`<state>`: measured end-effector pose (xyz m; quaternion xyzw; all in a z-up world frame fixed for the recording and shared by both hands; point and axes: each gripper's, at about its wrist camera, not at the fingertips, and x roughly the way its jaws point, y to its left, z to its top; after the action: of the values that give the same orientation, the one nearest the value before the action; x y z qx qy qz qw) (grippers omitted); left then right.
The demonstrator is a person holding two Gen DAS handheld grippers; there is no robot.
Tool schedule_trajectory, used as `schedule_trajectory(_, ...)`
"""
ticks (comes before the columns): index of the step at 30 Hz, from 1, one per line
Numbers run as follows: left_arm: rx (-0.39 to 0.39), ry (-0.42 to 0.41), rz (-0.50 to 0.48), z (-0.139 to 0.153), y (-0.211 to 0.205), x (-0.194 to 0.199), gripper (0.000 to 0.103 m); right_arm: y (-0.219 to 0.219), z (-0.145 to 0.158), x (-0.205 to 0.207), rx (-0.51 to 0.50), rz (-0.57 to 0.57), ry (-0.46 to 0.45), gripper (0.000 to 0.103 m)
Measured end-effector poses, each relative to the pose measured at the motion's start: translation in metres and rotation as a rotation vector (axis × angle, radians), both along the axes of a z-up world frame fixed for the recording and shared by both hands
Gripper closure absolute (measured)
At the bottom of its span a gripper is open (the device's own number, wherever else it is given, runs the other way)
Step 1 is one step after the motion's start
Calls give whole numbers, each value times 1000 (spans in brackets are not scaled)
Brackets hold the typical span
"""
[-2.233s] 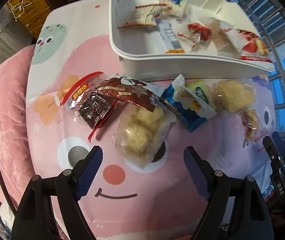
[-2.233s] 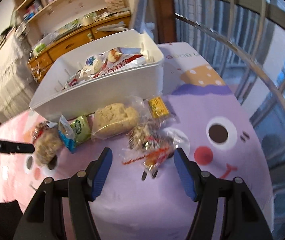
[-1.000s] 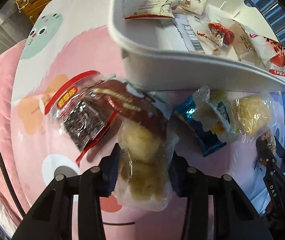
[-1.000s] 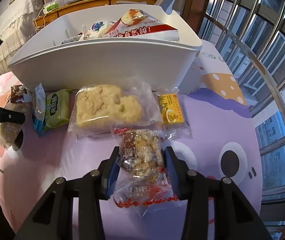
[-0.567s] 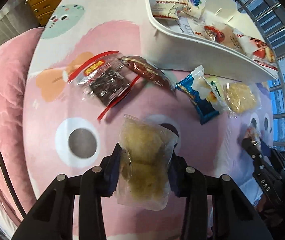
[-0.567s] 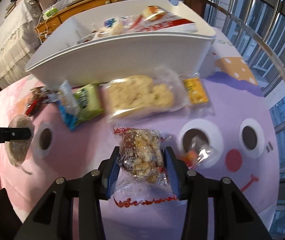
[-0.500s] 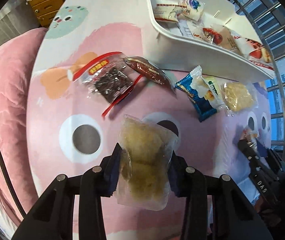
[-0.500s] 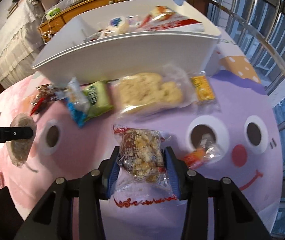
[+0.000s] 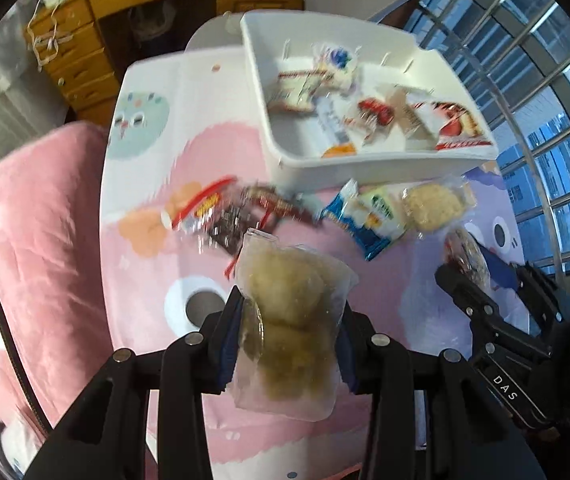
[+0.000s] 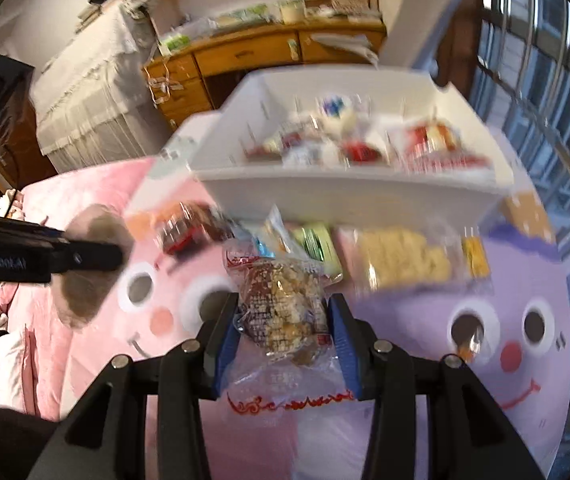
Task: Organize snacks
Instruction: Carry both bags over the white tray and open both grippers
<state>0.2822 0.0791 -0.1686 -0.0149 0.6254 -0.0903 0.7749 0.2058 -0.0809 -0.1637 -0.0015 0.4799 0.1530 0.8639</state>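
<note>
The left gripper (image 9: 288,344) clamps a clear bag of pale puffs (image 9: 291,320); the right gripper (image 10: 285,340) pinches a nut-cluster packet (image 10: 281,312). Both hang short of the white bin (image 9: 365,168), probably bound there, with loose snacks (image 9: 369,216) along its near wall.

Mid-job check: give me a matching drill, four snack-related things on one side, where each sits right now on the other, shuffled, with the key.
Things
1. clear bag of pale puffs
2. clear bag of brown nut clusters
3. blue-and-white wrapped snack
4. red-and-white strawberry packet

Places
A. inside the white bin
B. clamped in the right gripper
C. lying on the cartoon cloth just in front of the bin
D. clamped in the left gripper

Pairs: 1-D, 2-B, 3-C, 4-A
</note>
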Motion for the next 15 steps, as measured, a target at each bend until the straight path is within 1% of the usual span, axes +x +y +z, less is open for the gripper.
schedule_trajectory(2,20,-25,-15,12,-7,9,64,3,13,8,0,2,-41,59)
schedule_trajectory(7,23,-97,-63,42,-21,35,64,3,46,36,18,-20,-137,59)
schedule_trajectory(12,17,-179,-93,68,-37,67,64,-6,70,62,25,-57,-204,59)
schedule_trajectory(15,12,-214,-105,78,-46,85,64,-12,77,78,39,-82,-219,59)
